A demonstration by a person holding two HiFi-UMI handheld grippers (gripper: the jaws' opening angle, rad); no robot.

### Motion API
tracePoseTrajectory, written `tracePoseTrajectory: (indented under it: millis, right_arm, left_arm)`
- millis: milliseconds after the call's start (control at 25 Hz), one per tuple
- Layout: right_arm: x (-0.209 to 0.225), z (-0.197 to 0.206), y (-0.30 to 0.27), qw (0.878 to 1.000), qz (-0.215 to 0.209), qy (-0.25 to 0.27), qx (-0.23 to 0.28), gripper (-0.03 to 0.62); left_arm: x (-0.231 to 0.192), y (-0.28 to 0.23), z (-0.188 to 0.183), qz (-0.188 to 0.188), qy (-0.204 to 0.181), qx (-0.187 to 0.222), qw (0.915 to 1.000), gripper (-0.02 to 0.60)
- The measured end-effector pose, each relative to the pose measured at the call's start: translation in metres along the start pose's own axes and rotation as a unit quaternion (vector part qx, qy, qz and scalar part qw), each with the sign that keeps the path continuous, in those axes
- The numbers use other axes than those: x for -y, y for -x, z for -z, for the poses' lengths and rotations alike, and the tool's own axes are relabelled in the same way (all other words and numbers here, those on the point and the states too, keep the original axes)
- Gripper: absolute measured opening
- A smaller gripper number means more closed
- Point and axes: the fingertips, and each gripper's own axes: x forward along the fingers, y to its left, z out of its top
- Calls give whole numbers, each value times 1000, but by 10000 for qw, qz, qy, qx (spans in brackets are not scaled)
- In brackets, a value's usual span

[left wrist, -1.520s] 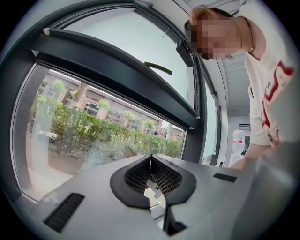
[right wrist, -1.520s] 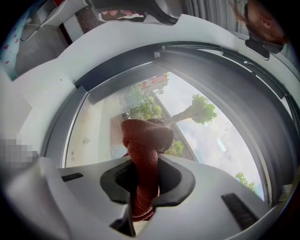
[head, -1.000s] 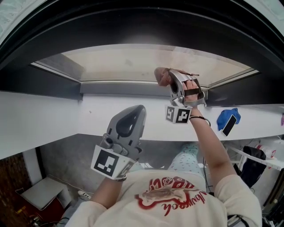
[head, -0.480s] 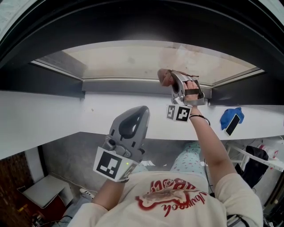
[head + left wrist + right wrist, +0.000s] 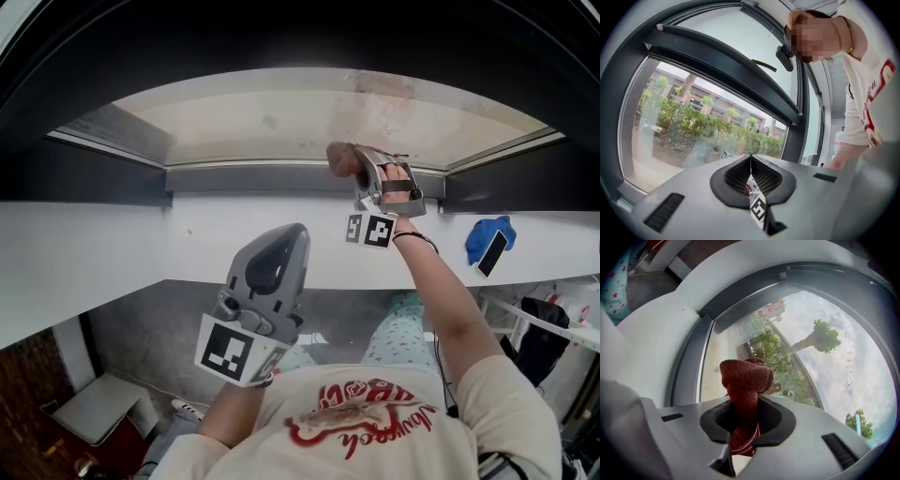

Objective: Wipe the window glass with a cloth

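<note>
Sliding slightly toward 11 o'clock over the last second, the right claw [image 5: 345, 169] stays clamped on the red-brown cloth [image 5: 744, 378] at the lower edge of the window glass [image 5: 272, 117]. Wiping seems under way. The left claw [image 5: 751, 169], jaws together and empty, waits at 7 o'clock.

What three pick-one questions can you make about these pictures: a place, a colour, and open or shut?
1. Where is the cloth? A in a bucket; B between the jaws of the right gripper; C on a chair.
2. What colour is the cloth? A green; B yellow; C rust red.
3. How are the jaws of the left gripper? A together, empty; B wide apart; C shut on a cup.
Answers: B, it stands between those jaws; C, its weave shows rust red; A, they meet with nothing between.
</note>
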Motion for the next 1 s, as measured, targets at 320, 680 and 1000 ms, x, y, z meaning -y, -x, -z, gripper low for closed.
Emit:
tracePoseTrajectory:
  millis: [320, 680, 1000]
  right_arm:
    - [-34, 16, -11, 9989, -382, 117, -229, 66]
    - [-56, 22, -19, 9968, -620, 430, -268, 66]
    - [-90, 39, -30, 9935, -918, 487, -460, 74]
  left_arm:
    - [-4, 4, 2, -109, -2, 0, 9999, 21]
    - [-4, 4, 13, -118, 122, -71, 9998, 21]
    - [-5, 6, 11, -230, -35, -161, 9996, 21]
